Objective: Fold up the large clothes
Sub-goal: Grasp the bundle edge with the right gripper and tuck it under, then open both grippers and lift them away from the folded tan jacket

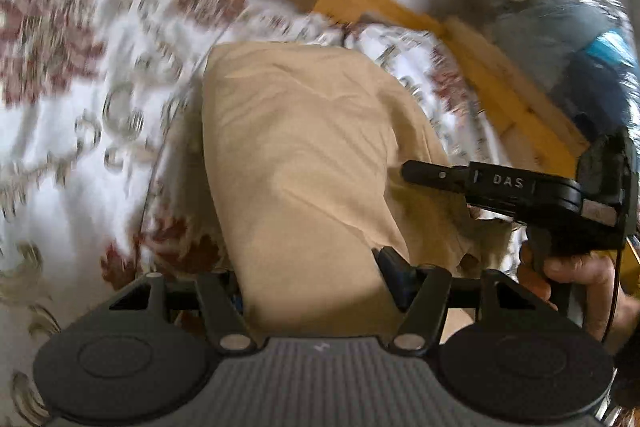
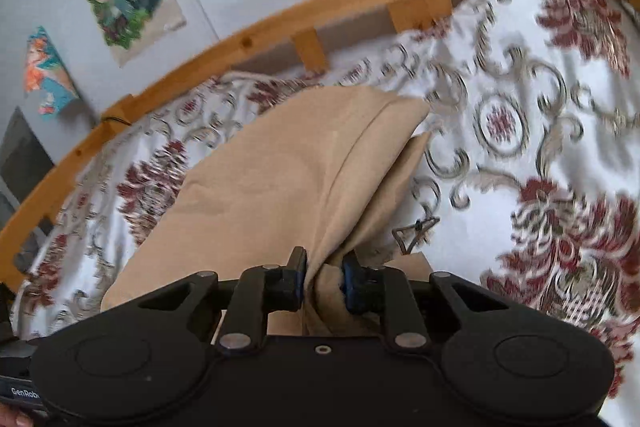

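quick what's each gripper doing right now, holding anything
left gripper: closed on a wide fold of the beige garment.
right gripper: closed on a bunched edge of the same garment.

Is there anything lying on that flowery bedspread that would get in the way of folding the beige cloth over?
Nothing visible blocks it. Both tools already grip the beige cloth garment: the right tool pinches a bunched edge, the left tool holds another part. The floral white bedspread ahead looks bare apart from a small wire triangle beside the cloth.

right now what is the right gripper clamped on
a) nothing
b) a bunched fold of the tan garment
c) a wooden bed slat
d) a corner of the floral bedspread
b: in the right wrist view the right gripper pinches a gathered fold of the tan garment, lifted off the floral bedspread.
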Available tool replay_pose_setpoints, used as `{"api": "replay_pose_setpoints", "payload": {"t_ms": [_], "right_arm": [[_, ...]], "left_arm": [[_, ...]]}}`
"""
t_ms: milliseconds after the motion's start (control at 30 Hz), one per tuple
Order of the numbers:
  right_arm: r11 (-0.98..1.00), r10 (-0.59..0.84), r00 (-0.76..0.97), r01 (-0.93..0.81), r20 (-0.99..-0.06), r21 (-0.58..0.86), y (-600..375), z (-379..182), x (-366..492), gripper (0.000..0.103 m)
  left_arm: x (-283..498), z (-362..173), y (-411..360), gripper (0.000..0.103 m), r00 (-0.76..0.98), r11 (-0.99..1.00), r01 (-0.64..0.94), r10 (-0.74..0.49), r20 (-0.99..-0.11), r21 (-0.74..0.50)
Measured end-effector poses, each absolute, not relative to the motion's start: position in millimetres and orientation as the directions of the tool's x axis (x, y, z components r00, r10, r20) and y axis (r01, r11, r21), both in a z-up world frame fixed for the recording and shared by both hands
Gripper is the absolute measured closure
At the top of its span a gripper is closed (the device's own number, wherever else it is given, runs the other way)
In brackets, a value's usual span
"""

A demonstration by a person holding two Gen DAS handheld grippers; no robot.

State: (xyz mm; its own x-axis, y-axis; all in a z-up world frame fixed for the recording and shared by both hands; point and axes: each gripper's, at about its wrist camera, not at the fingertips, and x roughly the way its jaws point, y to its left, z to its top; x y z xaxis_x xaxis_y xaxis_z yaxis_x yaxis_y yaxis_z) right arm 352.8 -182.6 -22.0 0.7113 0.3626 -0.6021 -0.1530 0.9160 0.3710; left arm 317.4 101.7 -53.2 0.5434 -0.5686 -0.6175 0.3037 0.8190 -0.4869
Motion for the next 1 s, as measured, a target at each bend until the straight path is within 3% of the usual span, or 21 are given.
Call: {"api": "replay_pose_setpoints", "payload": {"t_ms": [167, 233, 367, 733, 1000], "right_arm": [[0.939, 0.323, 0.718, -0.162, -0.617, 0.303, -189.1, -41.4, 347.1, 0.079], [0.947, 0.309, 0.719, -0.172, -0.623, 0.271, -189.4, -42.2, 343.5, 0.071], [0.959, 0.278, 0.727, -0.180, -0.628, 0.217, -189.1, -41.5, 336.6, 0.065], [0.968, 0.250, 0.721, -0.166, -0.646, 0.189, -190.8, -35.1, 322.1, 0.026], [0.982, 0.183, 0.763, -0.109, -0.620, 0.156, -200.7, -18.9, 300.8, 0.007]], "left_arm": [[317.9, -62.4, 102.1, 0.032, 0.532, 0.825, 0.292, -0.560, -0.634, -0.484], [316.0, -64.0, 100.3, 0.028, 0.532, 0.831, 0.290, -0.552, -0.642, -0.475], [318.7, -65.2, 100.5, 0.025, 0.529, 0.839, 0.277, -0.540, -0.655, -0.468], [317.0, -57.5, 98.6, 0.010, 0.543, 0.867, 0.236, -0.493, -0.680, -0.440], [296.3, -36.5, 108.7, 0.005, 0.610, 0.891, 0.202, -0.439, -0.660, -0.406]]}}
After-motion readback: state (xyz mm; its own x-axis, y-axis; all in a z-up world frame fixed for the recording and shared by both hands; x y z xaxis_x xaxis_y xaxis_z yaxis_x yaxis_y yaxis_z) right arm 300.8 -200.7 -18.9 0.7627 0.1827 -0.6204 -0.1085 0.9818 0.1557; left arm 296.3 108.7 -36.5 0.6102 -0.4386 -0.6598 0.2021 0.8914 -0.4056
